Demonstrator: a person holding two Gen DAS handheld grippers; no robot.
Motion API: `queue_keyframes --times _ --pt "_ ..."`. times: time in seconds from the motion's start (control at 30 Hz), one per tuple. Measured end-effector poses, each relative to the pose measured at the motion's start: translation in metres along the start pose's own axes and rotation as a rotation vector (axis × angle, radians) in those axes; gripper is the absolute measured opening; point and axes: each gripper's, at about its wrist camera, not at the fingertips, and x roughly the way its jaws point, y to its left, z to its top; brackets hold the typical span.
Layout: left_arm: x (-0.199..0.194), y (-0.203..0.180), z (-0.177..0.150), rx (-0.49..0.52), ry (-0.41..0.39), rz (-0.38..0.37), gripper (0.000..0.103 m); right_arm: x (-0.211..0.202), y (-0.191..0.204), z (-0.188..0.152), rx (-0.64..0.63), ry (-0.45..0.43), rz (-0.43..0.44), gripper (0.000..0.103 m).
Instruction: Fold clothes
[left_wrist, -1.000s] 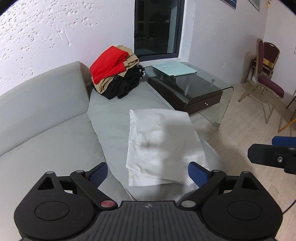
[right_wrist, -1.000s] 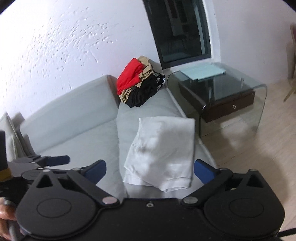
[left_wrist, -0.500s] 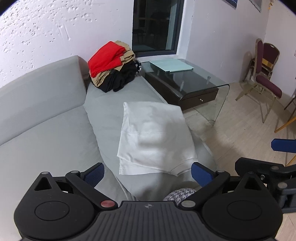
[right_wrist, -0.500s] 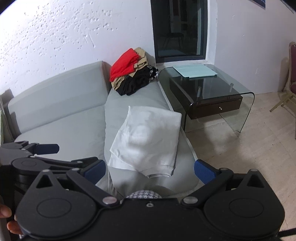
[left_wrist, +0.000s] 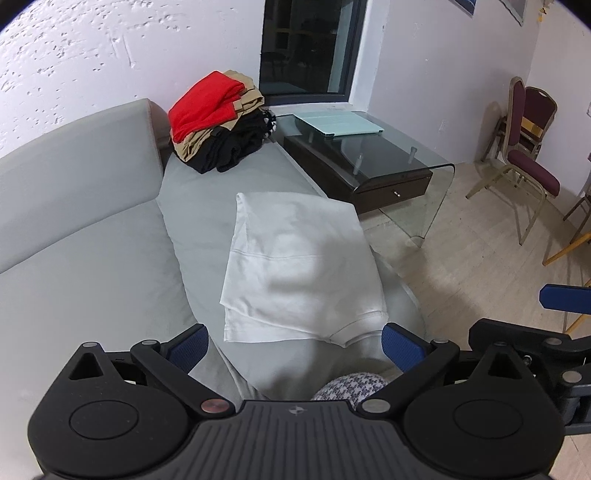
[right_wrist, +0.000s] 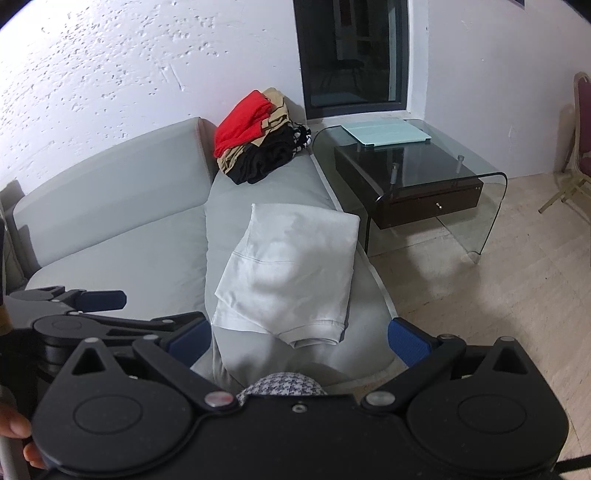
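White textured walls back a grey sofa (left_wrist: 92, 236), with a glass side table (right_wrist: 424, 162) at its far end. On the seat lies a folded white garment (left_wrist: 299, 266), beyond it a pile of red, tan and black clothes (left_wrist: 218, 122). Both the left gripper (left_wrist: 295, 343) and right gripper (right_wrist: 299, 338) hover spread wide, empty, near the garment's front edge.

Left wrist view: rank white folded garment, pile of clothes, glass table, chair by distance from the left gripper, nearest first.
1. White folded garment: straight ahead on the sofa seat, just beyond the open left gripper.
2. Glass table: ahead, right of the sofa.
3. Pile of clothes: sofa's far end. Close to the table's range.
4. Chair: far right.
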Motion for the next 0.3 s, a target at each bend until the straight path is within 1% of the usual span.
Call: queue_keyframes --times 0.13,0.3 --pt "0.0014 -0.0017 -0.0022 0.018 -0.023 0.009 0.101 0.0028 -0.0024 -0.0015 0.008 0.003 -0.003 0.103" --pt "-0.0029 -0.0063 -0.0070 0.056 -0.077 0.057 0.101 0.0051 -0.0042 -0.0024 0.021 -0.007 0.003 0.103"
